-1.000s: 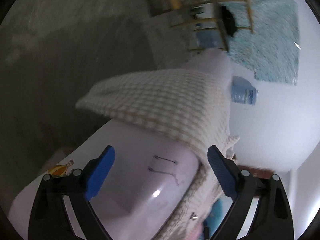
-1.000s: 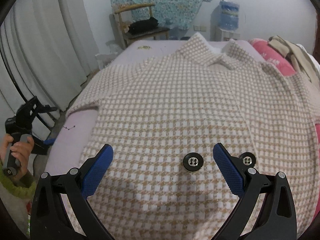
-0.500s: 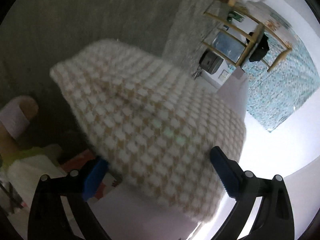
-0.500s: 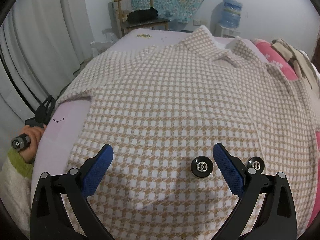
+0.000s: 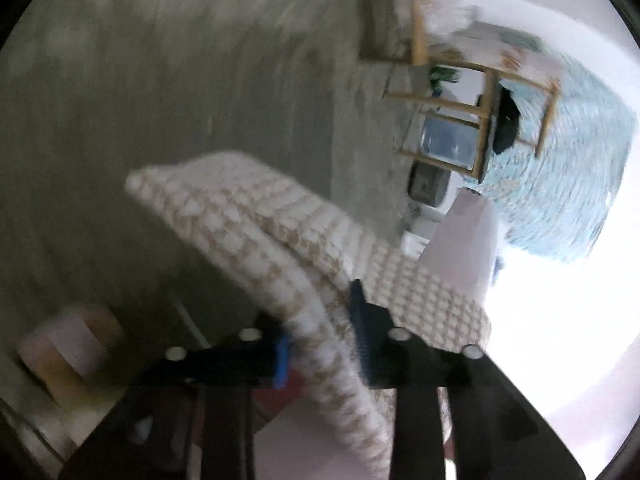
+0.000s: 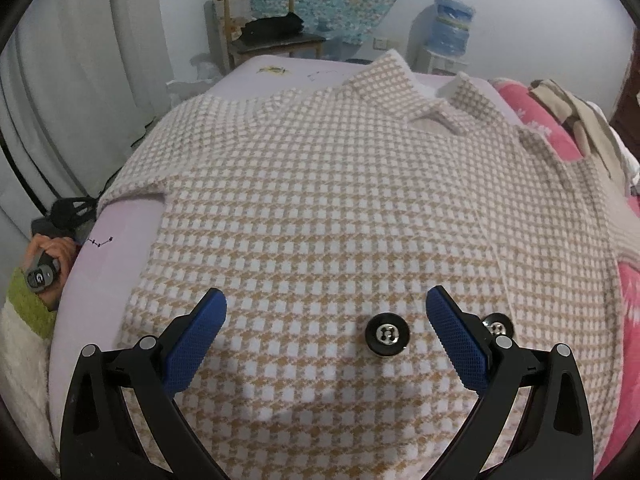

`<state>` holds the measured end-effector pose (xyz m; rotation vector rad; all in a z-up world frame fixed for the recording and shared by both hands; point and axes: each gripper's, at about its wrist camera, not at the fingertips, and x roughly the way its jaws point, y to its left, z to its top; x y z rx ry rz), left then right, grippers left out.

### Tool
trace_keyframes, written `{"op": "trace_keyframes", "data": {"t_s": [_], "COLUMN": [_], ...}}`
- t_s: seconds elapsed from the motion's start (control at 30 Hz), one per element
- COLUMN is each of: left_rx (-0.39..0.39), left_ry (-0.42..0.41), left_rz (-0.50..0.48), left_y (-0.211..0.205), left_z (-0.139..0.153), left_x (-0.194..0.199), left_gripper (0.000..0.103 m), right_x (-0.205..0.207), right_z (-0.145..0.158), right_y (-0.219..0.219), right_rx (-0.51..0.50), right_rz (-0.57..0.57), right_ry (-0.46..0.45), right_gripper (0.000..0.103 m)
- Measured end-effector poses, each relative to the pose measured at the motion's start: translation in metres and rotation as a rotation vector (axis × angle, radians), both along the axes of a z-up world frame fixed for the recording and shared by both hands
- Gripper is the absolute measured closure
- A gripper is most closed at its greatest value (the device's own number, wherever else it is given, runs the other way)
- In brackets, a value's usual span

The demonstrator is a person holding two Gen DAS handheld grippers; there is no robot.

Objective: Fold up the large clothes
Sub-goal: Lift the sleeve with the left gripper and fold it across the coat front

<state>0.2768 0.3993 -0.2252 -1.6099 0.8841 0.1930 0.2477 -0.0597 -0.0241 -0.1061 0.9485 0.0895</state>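
Observation:
A beige-and-white checked coat (image 6: 340, 200) lies spread flat on the lilac bed (image 6: 116, 248), collar at the far end. My right gripper (image 6: 326, 320) hovers open just above its lower front, and a black button (image 6: 387, 334) sits between the fingers without touching them. A second button (image 6: 496, 324) peeks out beside the right finger. At the bed's left edge the coat's sleeve (image 5: 248, 216) hangs over the side. My left gripper (image 5: 320, 340) is closing on it, and the sleeve's fabric is pinched between the blue pads. A hand (image 6: 48, 252) holds that gripper's handle.
A wooden chair (image 6: 264, 20) with a dark garment stands beyond the bed, below a turquoise cloth on the wall. A water bottle (image 6: 454, 20) is at the back right. A pink blanket (image 6: 540, 128) and beige clothes (image 6: 580, 120) lie along the right side. Curtains (image 6: 80, 60) hang on the left.
My left gripper dropped to the hanging sleeve, took it between its wide-open jaws, then closed on it. The right gripper stayed open over the coat's buttons, barely shifting.

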Motion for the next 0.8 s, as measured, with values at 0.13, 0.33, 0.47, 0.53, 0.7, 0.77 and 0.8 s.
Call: {"op": "trace_keyframes", "data": {"t_s": [0.13, 0.33, 0.47, 0.53, 0.7, 0.77, 0.8], "left_rx": [0.396, 0.996, 1.160, 1.198, 1.141, 1.104, 1.083], "left_ry": [-0.007, -0.197, -0.438, -0.524, -0.568, -0.519, -0.503], "left_rz": [-0.043, -0.160, -0.369, -0.477, -0.741, -0.847, -0.891], "left_y": [0.000, -0.072, -0.163, -0.207, -0.300, -0.334, -0.346], "left_z": [0.078, 0.235, 0.310, 0.327, 0.311, 0.280, 0.267], "left_x": [-0.002, -0.008, -0.009, -0.006, 0.000, 0.007, 0.011], "left_gripper": [0.091, 0.093, 0.094, 0.094, 0.092, 0.088, 0.084], "right_x": [-0.007, -0.021, -0.030, -0.036, -0.052, -0.056, -0.058], "right_z": [0.008, 0.020, 0.025, 0.029, 0.036, 0.036, 0.035], "right_y": [-0.005, -0.017, -0.034, -0.042, -0.068, -0.080, -0.084], "right_rx": [-0.004, -0.006, 0.018, 0.026, 0.059, 0.074, 0.079], "right_rz": [-0.004, -0.024, -0.064, -0.081, -0.137, -0.158, -0.164], "right_ry": [-0.029, -0.080, -0.090, -0.103, -0.136, -0.136, -0.133], "right_gripper": [0.007, 0.007, 0.007, 0.007, 0.007, 0.007, 0.007]}}
